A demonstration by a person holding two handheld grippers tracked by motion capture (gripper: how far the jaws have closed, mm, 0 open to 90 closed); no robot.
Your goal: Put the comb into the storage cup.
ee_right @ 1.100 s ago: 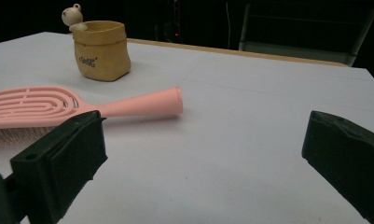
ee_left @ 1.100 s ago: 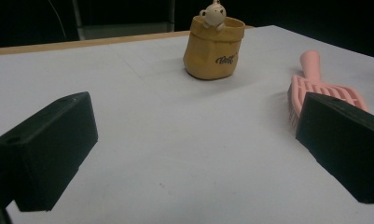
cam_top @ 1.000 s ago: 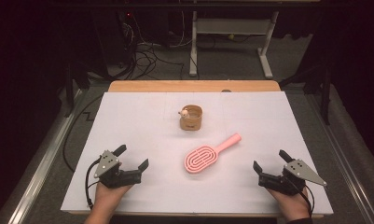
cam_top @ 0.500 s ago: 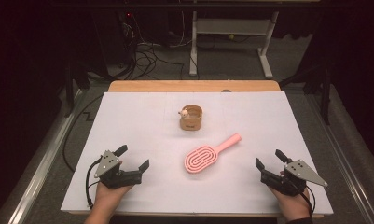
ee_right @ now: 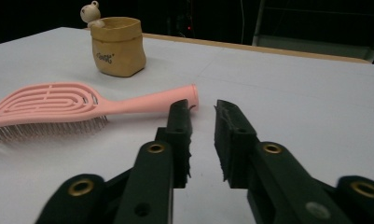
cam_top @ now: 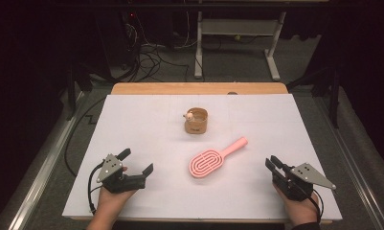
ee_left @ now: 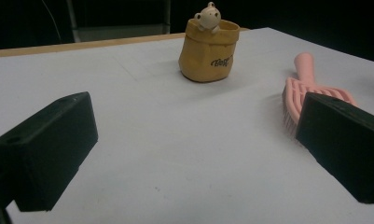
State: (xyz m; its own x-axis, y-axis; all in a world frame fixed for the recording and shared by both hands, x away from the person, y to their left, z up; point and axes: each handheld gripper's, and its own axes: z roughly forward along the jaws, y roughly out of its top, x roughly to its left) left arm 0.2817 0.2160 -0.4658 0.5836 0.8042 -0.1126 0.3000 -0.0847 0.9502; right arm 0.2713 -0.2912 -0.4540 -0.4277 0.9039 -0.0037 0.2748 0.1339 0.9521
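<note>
The pink hairbrush lies flat on the white desk, roughly midway between the two grippers, its handle pointing toward two o'clock and its oval head toward eight o'clock. From the right gripper the brush sits at about ten o'clock, well apart; in the right gripper view the handle tip lies just beyond the jaws and a little to their left, untouched. Those jaws have just been closing and now stand nearly together with only a narrow gap, nothing between them. A second ago they were spread wide; the hand itself has kept its place.

From the left gripper the brush lies at about three o'clock, apart from it. Its jaws stand wide open and empty, unchanged.

Beyond the brush, at twelve o'clock, a tan pot stands upright with a small bear figure on its rim.
</note>
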